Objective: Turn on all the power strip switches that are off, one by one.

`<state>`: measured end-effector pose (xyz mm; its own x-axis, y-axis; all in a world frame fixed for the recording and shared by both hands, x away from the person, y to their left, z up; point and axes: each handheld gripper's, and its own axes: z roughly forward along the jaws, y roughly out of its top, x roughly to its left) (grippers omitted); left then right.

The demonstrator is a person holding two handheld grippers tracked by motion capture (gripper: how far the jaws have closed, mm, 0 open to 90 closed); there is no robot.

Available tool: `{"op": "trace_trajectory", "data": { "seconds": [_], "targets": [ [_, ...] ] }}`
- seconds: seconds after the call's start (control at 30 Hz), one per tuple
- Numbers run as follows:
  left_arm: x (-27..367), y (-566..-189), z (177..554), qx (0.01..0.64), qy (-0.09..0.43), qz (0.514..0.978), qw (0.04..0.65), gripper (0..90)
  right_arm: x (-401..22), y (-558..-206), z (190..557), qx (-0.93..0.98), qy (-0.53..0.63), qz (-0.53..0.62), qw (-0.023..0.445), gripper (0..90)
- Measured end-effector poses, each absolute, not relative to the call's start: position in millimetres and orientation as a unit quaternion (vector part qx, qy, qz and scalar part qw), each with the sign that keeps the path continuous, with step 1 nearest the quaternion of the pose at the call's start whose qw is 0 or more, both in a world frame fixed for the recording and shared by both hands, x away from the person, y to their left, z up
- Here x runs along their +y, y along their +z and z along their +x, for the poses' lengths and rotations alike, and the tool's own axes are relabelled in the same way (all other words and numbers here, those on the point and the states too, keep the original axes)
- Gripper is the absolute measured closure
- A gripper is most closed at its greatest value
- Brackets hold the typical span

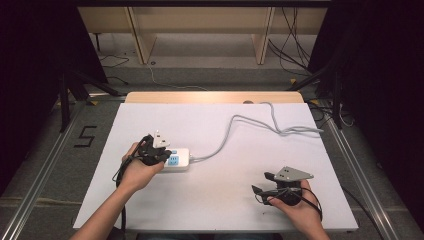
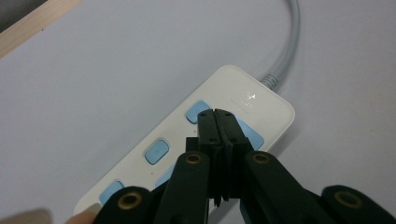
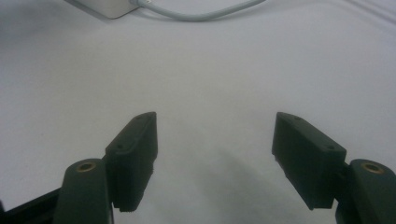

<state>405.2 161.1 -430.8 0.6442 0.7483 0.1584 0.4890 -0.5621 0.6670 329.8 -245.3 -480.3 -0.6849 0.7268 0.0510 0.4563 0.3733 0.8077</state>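
Two grippers: left gripper (image 2: 219,114) closed tight, tips over white power strip (image 2: 154,154); right gripper (image 3: 215,140) gaping, empty, over white table (image 1: 225,200).

White-covered table (image 1: 215,200), bare wooden edge at the far end. White power strip (image 1: 179,160) lying left of centre (blue buttons up). Grey cable (image 1: 235,122) snaking from the strip toward the far right corner.

White sheet (image 1: 220,200) laid flat over wooden tabletop (image 1: 210,97), wood strip exposed along far edge. Black "5" marking (image 1: 86,136) on grey floor, left of table. Loose black cables (image 1: 292,47) on floor beyond far right corner. Pale wooden furniture legs (image 1: 140,35) behind table.
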Motion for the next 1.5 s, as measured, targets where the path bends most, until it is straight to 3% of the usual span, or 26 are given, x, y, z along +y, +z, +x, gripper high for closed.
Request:
{"op": "trace_trajectory", "data": {
  "seconds": [1.5],
  "targets": [
    [143.2,-440.3,449.2,0.386,0.176,0.868,0.257,89.2,-245.7,-481.3,330.2,0.814,0.423,0.365,0.158,32.3]
  ]
}}
